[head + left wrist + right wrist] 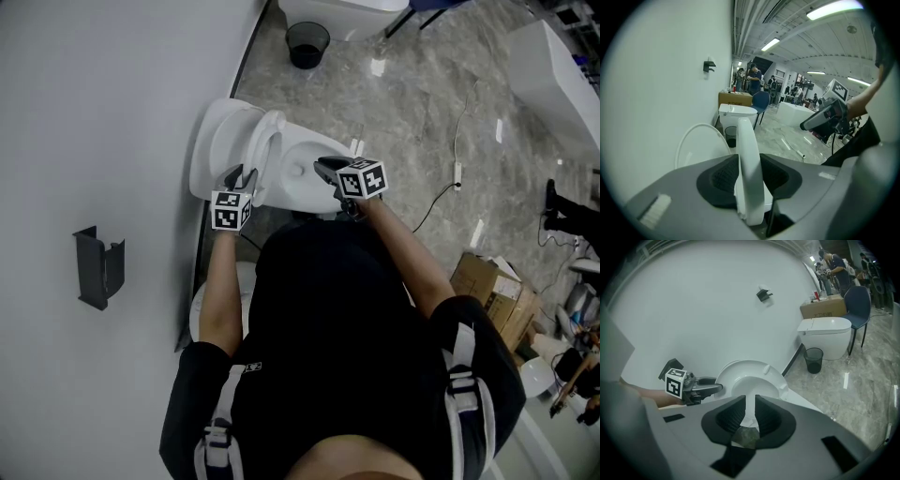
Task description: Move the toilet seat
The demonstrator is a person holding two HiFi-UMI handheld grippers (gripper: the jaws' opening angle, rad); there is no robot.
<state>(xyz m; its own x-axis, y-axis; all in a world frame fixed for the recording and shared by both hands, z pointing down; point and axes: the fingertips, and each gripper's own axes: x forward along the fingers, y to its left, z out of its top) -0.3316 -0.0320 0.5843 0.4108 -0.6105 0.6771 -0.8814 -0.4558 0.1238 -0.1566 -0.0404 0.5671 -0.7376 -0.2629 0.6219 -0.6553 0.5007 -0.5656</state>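
A white toilet stands against the wall, with its lid (217,141) up against the wall and its seat (266,150) raised on edge over the bowl (305,178). My left gripper (240,180) is at the seat's near rim. In the left gripper view the seat's rim (746,136) runs upright between the pads and fills the gap of my left gripper (749,161), which is shut on it. My right gripper (328,168) hovers over the bowl's right side. Its jaws (751,401) are shut to a thin slit with nothing between them and point at the seat's underside (740,373).
On the marble floor beyond the toilet stand a black waste bin (307,44) and a second white toilet (342,11). A grey holder (98,267) is fixed to the wall at the left. A cable (448,178) and cardboard boxes (492,286) lie to the right.
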